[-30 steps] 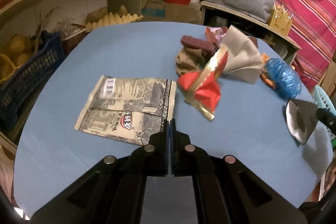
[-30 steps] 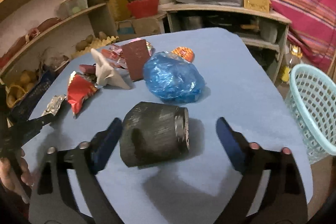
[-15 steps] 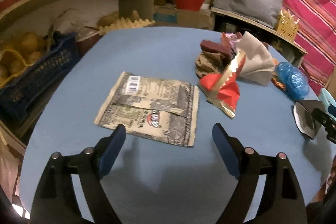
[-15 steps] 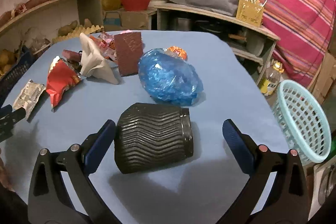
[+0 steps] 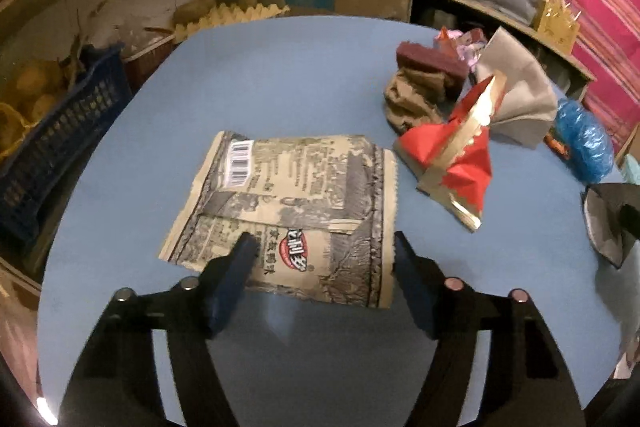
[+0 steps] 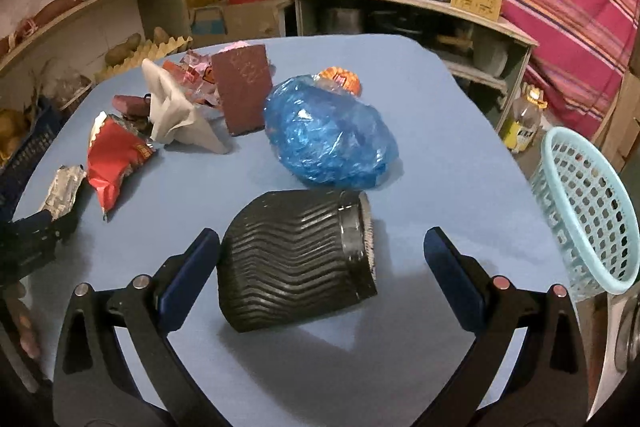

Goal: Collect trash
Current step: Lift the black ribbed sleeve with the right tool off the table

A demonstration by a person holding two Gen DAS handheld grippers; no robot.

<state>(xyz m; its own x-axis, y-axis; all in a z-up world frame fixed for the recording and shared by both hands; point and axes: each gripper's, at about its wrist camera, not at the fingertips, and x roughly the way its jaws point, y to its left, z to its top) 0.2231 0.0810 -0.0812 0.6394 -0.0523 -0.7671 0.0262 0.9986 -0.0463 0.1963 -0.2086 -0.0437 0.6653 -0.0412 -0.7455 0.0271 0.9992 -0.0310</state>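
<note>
Now | left gripper (image 5: 322, 247) spread over flat wrapper (image 5: 288, 211) | right gripper (image 6: 320, 247) spread around black cup (image 6: 296, 259)

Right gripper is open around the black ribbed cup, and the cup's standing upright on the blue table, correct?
Not upright. The right wrist view shows the black ribbed cup lying on its side on the blue table. The right gripper is open around it.

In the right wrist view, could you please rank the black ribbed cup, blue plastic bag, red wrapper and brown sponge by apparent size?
1. black ribbed cup, though nearest the camera
2. blue plastic bag, close behind
3. red wrapper
4. brown sponge, roughly alike
</note>
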